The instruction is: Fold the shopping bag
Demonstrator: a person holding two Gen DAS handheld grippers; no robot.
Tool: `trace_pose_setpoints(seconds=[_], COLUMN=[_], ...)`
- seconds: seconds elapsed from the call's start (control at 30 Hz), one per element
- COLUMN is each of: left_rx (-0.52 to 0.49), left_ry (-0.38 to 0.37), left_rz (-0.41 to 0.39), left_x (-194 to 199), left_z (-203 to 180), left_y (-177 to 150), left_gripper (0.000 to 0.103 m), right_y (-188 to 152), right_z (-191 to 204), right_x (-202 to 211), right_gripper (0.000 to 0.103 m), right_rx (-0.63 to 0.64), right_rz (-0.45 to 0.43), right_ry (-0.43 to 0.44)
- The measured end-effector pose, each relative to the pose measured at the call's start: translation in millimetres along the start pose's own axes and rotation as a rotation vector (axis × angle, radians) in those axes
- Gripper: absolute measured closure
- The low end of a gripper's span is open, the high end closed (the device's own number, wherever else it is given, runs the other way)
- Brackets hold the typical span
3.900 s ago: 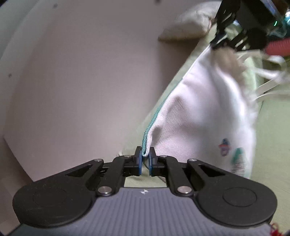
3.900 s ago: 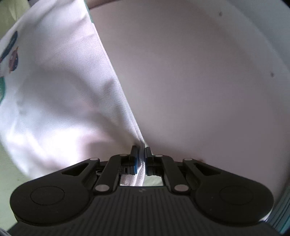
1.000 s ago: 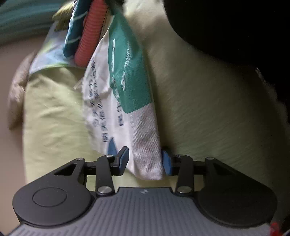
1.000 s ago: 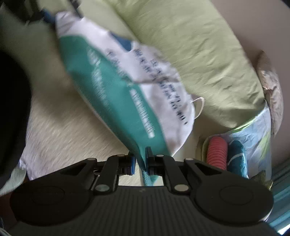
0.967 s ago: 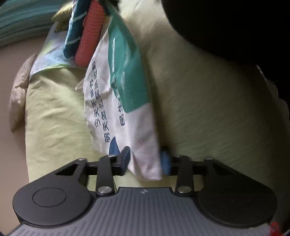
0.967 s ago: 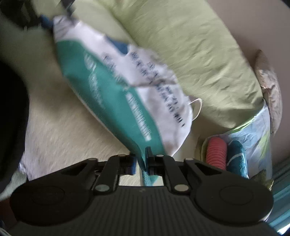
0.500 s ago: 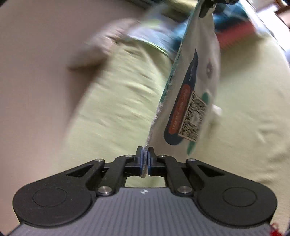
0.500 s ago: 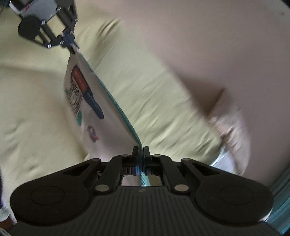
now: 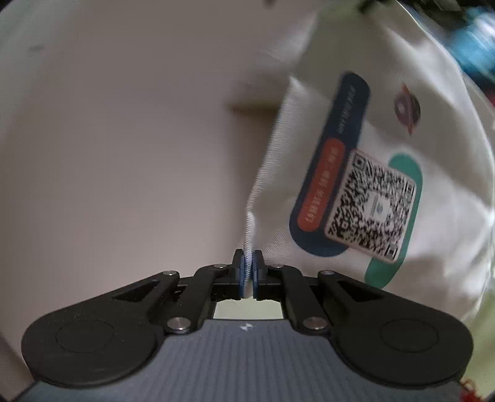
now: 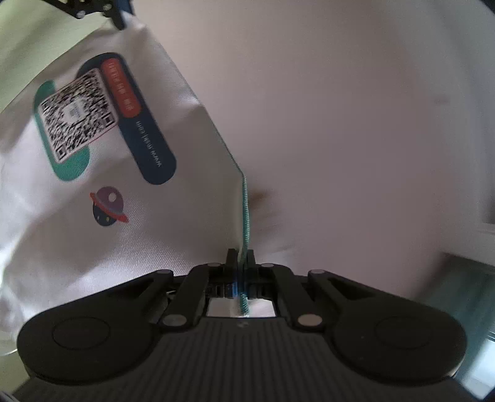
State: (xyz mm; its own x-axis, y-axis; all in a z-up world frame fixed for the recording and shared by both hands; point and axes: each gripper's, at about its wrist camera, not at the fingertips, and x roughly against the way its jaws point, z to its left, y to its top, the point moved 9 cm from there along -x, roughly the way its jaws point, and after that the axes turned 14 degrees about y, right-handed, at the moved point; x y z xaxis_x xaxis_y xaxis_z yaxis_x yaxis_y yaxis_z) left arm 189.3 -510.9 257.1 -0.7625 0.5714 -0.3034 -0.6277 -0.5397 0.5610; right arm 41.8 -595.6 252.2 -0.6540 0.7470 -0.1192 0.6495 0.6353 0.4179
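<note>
The shopping bag [image 9: 402,130] is white cloth with a QR code, a dark blue and orange label and a small planet print, and it hangs in the air between both grippers. My left gripper [image 9: 247,266] is shut on one corner of its edge. My right gripper [image 10: 240,263] is shut on the opposite corner, on the teal-stitched seam [image 10: 245,210]. The bag [image 10: 102,148] spreads to the left in the right wrist view, and the left gripper [image 10: 117,15] shows at the top left, holding the far corner.
A plain pale wall [image 9: 123,123] fills the background of both views. Yellow-green bedding [image 10: 37,49] lies behind the bag at the left. Blurred blue and red things [image 9: 476,52] sit at the top right.
Both grippers have lifted the bag off the bedding and tilted upward, so the wall now fills the background. The bag has swung closer to both cameras. Both stay shut on its corners.
</note>
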Motion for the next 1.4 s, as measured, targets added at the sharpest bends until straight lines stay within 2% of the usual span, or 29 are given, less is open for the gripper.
trace_pose_setpoints(seconds=[0.03,0.1,0.17,0.23,0.3,0.37,0.47,0.53,0.6,0.63,0.67,0.73,0.8,0.9,0.97,1.03,1.07,1.1,1.13,1.23,1.3,1.4], left_rx=[0.043,0.113,0.14,0.109,0.045,-0.026,-0.141,-0.205,-0.219,-0.217,-0.22,-0.224,-0.199,-0.078,0.021,0.115,0.142,0.152,0.161,0.163,0.125,0.072], left_ry=[0.025,0.057,0.078,0.055,-0.064,-0.202,-0.455,-0.588,-0.679,-0.72,-0.757,-0.812,-0.828,-0.816,-0.824,-0.835,-0.846,-0.862,-0.879,-0.94,-0.978,-0.956], left_rz=[-0.028,-0.092,-0.151,-0.192,-0.173,-0.144,-0.032,0.035,0.098,0.137,0.163,0.193,0.211,0.277,0.303,0.32,0.319,0.312,0.304,0.318,0.357,0.367], left_x=[5,28,65,112,162,212,288,331,360,367,373,385,391,386,374,362,359,358,358,359,364,377], left_z=[15,40,46,26,-24,-78,-168,-209,-233,-238,-239,-232,-214,-185,-186,-191,-199,-211,-222,-264,-289,-300], left_y=[10,23,16,-10,-53,-98,-175,-220,-252,-264,-270,-279,-280,-270,-249,-226,-215,-205,-194,-183,-190,-208], left_gripper=[0.097,0.097,0.096,0.096,0.096,0.096,0.096,0.095,0.094,0.088,0.087,0.086,0.086,0.086,0.086,0.086,0.086,0.086,0.084,0.084,0.085,0.086], right_y=[5,6,-2,-20,-49,-81,-131,-155,-171,-176,-181,-176,-162,-153,-147,-142,-136,-129,-125,-129,-143,-152], right_z=[-19,-42,-41,-11,44,118,235,297,338,351,362,361,348,309,287,278,278,284,294,334,364,367], right_x=[10,44,89,139,185,224,277,304,327,334,339,348,360,359,346,322,309,298,291,274,280,306], right_gripper=[0.103,0.102,0.102,0.102,0.102,0.102,0.102,0.102,0.102,0.102,0.099,0.092,0.075,0.075,0.076,0.077,0.081,0.087,0.088,0.088,0.09,0.093], right_rx=[-0.024,-0.085,-0.12,-0.126,-0.145,-0.151,-0.181,-0.217,-0.228,-0.228,-0.224,-0.249,-0.348,-0.665,-0.903,-1.051,-1.097,-1.122,-1.14,-1.206,-1.202,-1.127], right_rz=[-0.036,-0.094,-0.137,-0.14,-0.091,-0.011,0.158,0.248,0.336,0.365,0.389,0.407,0.419,0.407,0.364,0.33,0.307,0.291,0.295,0.368,0.48,0.502], right_ry=[-0.065,-0.118,-0.099,-0.002,0.15,0.33,0.559,0.677,0.765,0.787,0.798,0.829,0.834,0.827,0.802,0.78,0.773,0.776,0.789,0.858,0.899,0.863])
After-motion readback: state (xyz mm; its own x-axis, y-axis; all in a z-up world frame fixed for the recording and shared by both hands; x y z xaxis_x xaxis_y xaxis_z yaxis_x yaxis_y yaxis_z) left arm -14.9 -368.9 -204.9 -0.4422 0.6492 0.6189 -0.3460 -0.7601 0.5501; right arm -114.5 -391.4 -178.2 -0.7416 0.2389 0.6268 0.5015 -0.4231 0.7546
